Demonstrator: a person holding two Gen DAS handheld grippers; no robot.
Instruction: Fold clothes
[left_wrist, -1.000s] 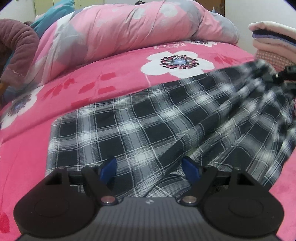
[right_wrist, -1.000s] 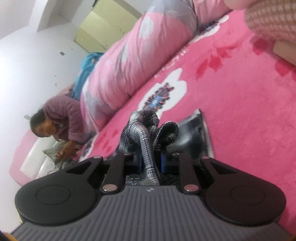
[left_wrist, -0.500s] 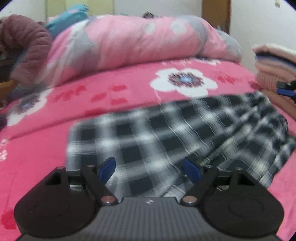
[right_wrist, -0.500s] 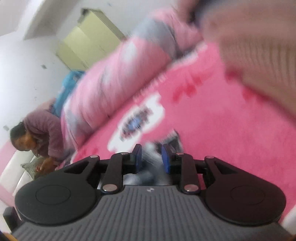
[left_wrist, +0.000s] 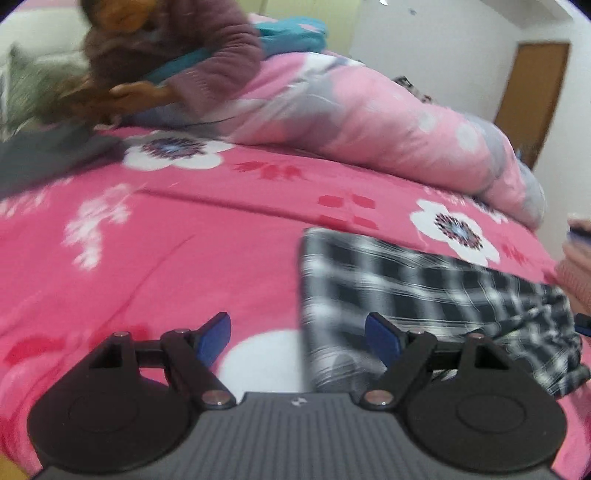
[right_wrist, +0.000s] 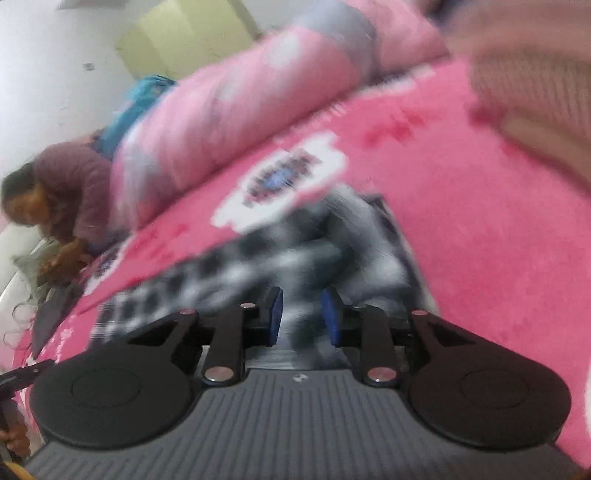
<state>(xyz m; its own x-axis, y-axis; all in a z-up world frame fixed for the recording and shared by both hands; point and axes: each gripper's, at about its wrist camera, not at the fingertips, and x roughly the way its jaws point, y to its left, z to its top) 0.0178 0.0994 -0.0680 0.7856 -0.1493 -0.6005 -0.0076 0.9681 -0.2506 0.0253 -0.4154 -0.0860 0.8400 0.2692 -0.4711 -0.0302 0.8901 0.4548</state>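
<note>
Risk, loose fold: the plaid garment lies folded on the pink bedspread, and its near end is bunched up in front of the right tool; if that lump is left as it is, I reckon the fold will slump open.
Risk, snag: cloth sits in the gap of the right tool, so a pull away from here could drag the top layer and skew the edges.
Risk, stack: the pile of folded clothes sits near the garment at the bed's right side; a careless swing could knock it.
Right tool state: its jaws have just been opening and stand a little apart, with plaid cloth between the blue pads; the blur leaves it unclear whether they press on it, though they look free.
Left tool state: the left tool has its jaws wide apart and holds nothing.
Left pose: tipped downward over the bedspread, with the garment's left edge under its right finger.
Right pose: angled down at the bunched end, low over the bed.
Garment's place: toward the right of the bed, short of the rolled quilt along the far edge.
</note>
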